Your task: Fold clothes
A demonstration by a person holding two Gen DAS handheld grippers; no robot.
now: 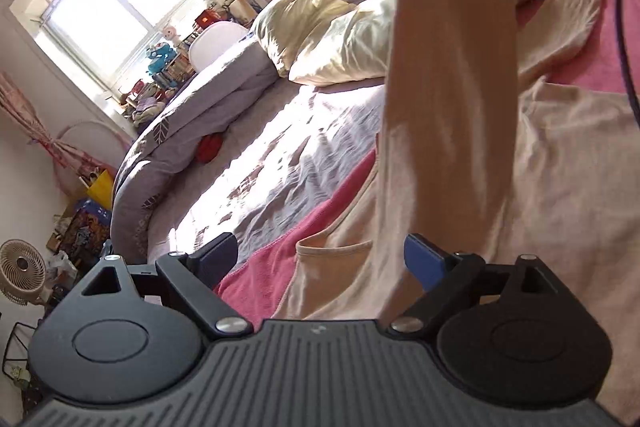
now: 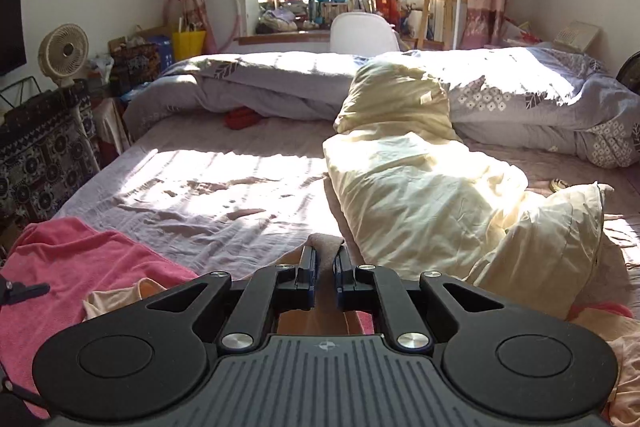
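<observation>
I have the right gripper [image 2: 326, 261] pinching a sleeve of the peach shirt [image 1: 560, 187] and lifting it off the pink towel [image 1: 256, 279] on the bed [image 2: 200, 187]; my left gripper [image 1: 320, 259] hangs spread and empty; next, I judge, that sleeve crosses the body.

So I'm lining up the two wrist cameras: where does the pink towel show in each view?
Left wrist view: the pink towel runs as a strip from bottom centre, under the peach garment, between the open left gripper fingers.
Right wrist view: the pink towel lies bottom left, left of the right gripper, which is shut on peach cloth.
Shared landmark: the cream pillow.
</observation>
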